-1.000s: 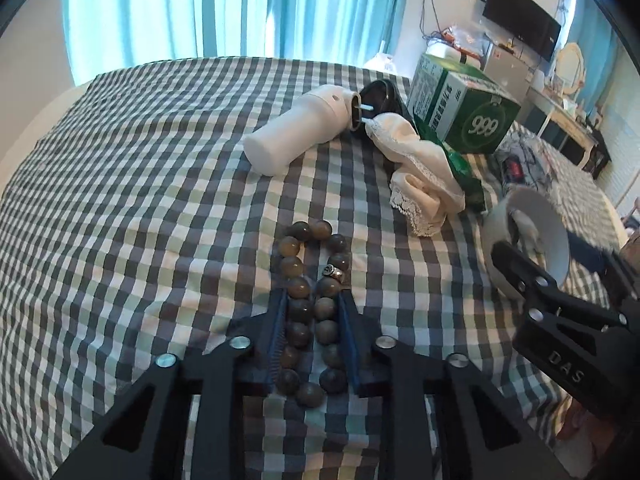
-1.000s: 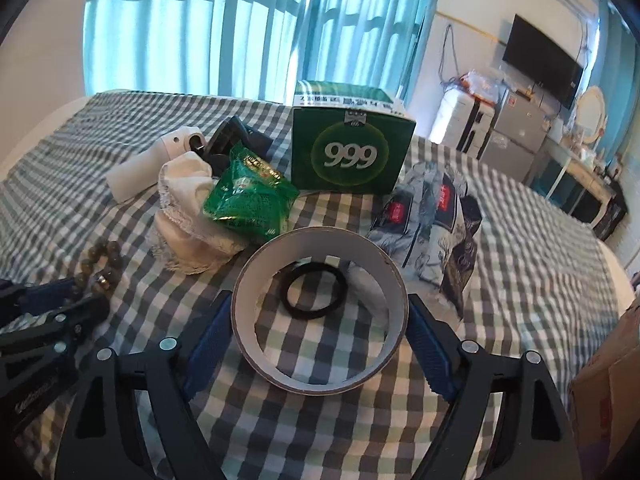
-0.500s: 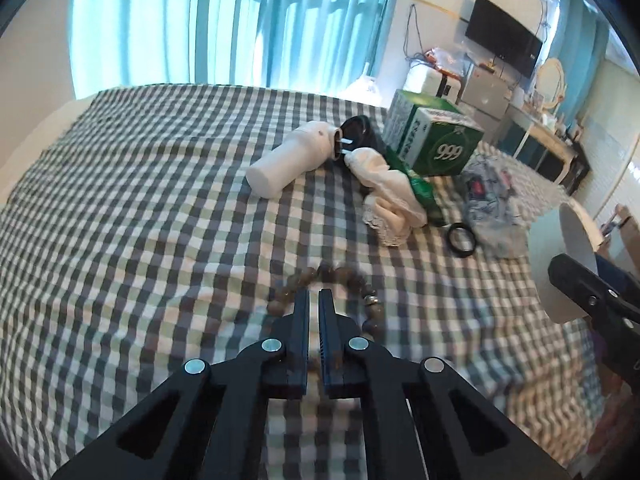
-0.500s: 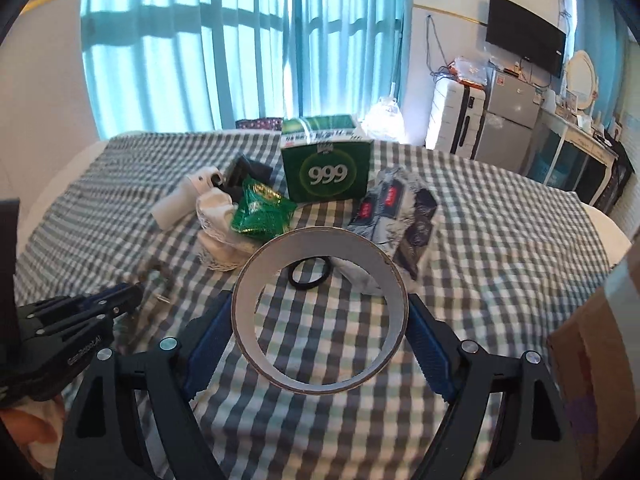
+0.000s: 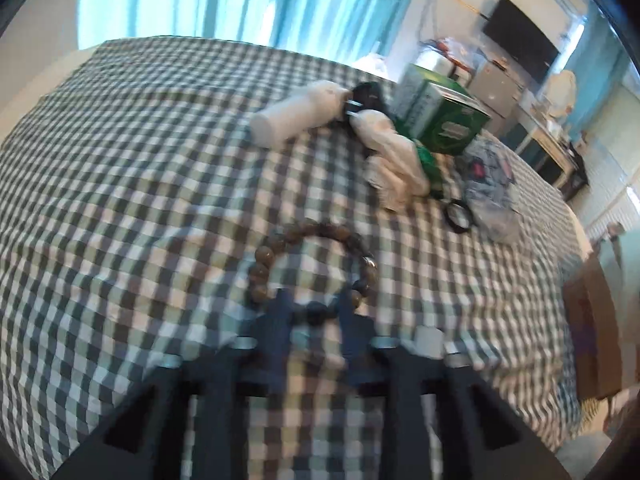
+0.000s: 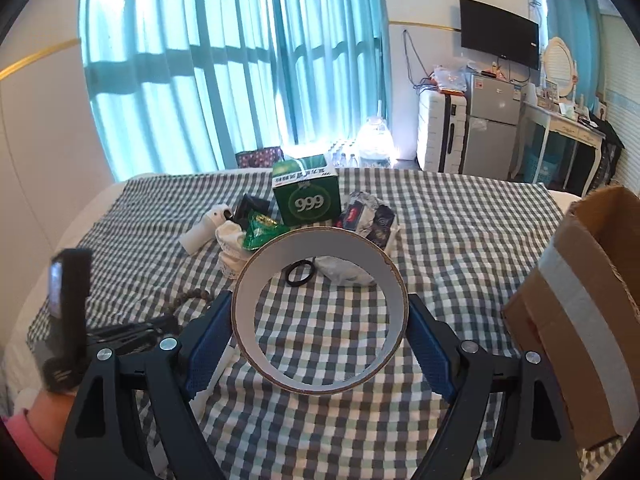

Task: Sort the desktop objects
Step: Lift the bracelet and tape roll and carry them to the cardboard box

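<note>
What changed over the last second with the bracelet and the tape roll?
The left gripper closed on the bead bracelet and raised it; the loop opened rounder. The right gripper, clamped on the tape roll throughout, rose toward the cardboard box. The table clutter stayed put.

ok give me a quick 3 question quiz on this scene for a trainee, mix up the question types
1. True or false: the right gripper holds a tape roll off the checked cloth.
2. Multiple choice: what lies between the left gripper fingers? A) black ring B) bead bracelet C) white bottle
3. Fill in: the number printed on the green box is ___.

Key
1. True; the roll sits clamped between both blue pads.
2. B; the bead bracelet has its near beads between the fingers, though blur hides whether they grip it. The black ring and white bottle lie farther off.
3. 999
</note>
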Demonstrator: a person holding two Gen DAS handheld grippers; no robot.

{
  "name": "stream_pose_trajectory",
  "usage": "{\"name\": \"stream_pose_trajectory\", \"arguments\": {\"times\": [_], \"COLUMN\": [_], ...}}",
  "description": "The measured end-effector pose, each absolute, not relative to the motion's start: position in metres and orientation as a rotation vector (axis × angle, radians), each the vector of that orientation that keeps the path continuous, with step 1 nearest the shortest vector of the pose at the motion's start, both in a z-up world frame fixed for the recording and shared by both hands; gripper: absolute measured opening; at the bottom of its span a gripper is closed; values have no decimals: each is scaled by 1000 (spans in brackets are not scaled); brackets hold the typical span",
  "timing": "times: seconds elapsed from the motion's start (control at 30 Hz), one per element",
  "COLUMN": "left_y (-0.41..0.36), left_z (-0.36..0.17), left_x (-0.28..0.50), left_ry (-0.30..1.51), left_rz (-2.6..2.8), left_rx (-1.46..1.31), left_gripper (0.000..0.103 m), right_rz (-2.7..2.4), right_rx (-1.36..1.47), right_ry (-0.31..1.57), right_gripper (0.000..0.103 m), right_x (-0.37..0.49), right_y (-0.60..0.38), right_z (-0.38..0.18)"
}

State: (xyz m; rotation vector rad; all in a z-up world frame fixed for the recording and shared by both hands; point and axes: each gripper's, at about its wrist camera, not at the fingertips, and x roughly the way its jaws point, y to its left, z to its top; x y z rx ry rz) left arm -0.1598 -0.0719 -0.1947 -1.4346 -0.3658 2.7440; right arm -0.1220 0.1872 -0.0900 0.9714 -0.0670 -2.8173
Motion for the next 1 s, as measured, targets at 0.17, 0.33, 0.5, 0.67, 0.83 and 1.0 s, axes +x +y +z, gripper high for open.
{"name": "stream_pose_trajectory", "arguments": {"times": [0.17,0.33,0.5,0.67,0.83,1.0], "left_y": [-83,-90,-72,-59,-57,-49], "left_z": [-195,-199,-214,-208,-179,-158], "left_x": [-167,-170,-177,-172,-156,-134], "left_ry": [-417,-420,-170,-88,-134,-234], "left_rz": [2846,2916,2896,2833,2850,2785], "left_rx": [-1397,-1391,-1466,-1406,-1247,-1212], "left_gripper": [63,63,49,10,10,10], "right_rz": [-2811,-2794,-2780,-2777,-2779,-2782], "right_rx": [992,1026,1057,1082,1064,1039], "right_ry": [-104,-111,-119,-96,-77,-68], "right_gripper": [83,83,83,83,83,83], "right_x": [-125,-136,-146,-150,-146,-139], "right_y": [197,199,200,196,192,188], "right_z": [-96,-107,-116,-122,-118,-111]}}
